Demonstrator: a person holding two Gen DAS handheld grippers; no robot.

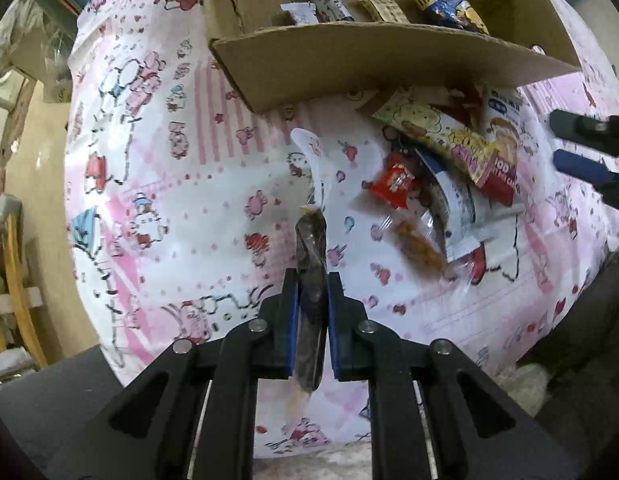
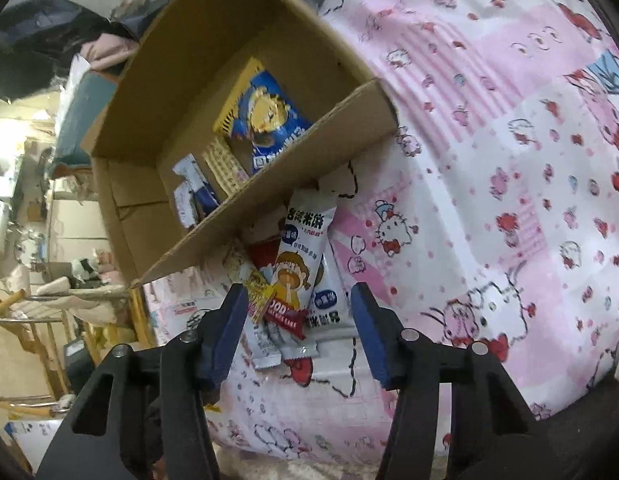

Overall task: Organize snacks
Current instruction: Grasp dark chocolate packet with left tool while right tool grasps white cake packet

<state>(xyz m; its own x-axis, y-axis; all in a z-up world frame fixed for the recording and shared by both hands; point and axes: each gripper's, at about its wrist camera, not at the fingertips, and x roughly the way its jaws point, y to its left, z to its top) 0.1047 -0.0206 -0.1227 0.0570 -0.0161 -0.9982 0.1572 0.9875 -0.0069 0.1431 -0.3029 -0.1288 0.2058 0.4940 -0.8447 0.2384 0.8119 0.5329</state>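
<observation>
A lived-in home room, most likely a bedroom or spare room used for storage. The work surface is covered by a pink-and-white cartoon-cat sheet [image 1: 181,184] of the kind used as bedding — soft and slightly rumpled. At the far side sits a plain cardboard box [image 2: 157,80] with its flaps open. On the left, beyond the sheet's edge, stand wooden furniture legs [image 1: 17,280] on a pale floor. Further off lie heaped clothes and fabric [image 2: 69,40], stacked cartons [image 2: 75,220] and a wooden rack [image 2: 49,312] — household clutter, not shop or lab fittings.
</observation>
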